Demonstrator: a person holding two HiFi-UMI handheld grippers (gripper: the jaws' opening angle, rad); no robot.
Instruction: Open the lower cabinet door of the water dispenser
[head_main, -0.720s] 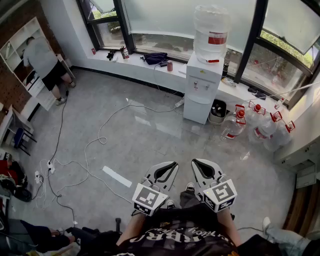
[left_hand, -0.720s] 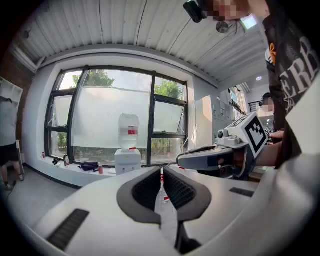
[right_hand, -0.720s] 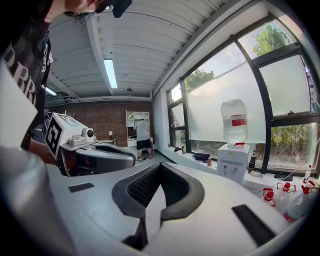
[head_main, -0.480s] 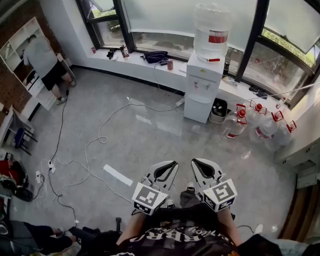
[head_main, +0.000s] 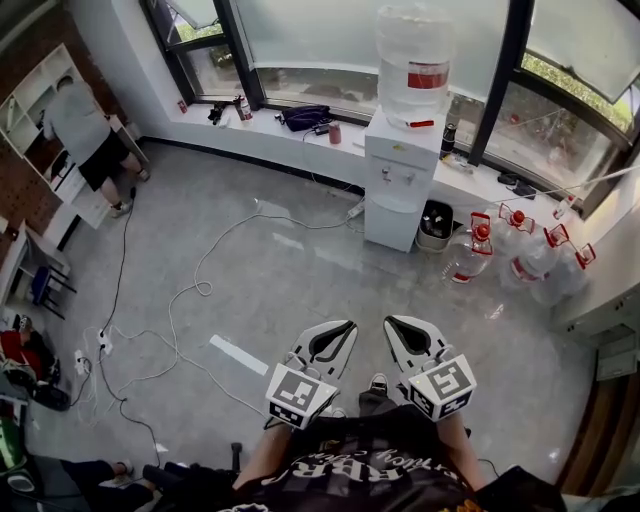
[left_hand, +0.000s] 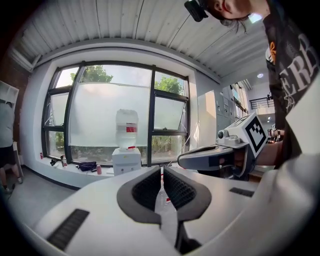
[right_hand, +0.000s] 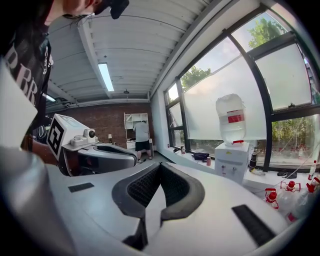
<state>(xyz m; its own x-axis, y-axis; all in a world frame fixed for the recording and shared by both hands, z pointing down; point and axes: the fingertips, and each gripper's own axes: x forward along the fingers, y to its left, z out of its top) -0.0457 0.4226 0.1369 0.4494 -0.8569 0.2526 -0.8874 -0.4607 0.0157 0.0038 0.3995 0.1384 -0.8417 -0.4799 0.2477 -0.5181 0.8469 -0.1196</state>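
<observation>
The left gripper (left_hand: 161, 170) is pinching shut on nothing, and so is the right gripper (right_hand: 159, 166). They are hanging side by side, close to the person. The dispenser (head_main: 398, 165) is standing far off by the window (head_main: 310, 35), and its door (head_main: 390, 220) is sitting closed.

This is looking like an office workroom: tall windows (head_main: 310, 35) are running along the top, a water dispenser (head_main: 402, 190) is standing below them, cables (head_main: 190, 290) are trailing across the grey floor (head_main: 300, 300), and a person (head_main: 85, 130) is standing by white shelves (head_main: 28, 92) at upper left.
</observation>
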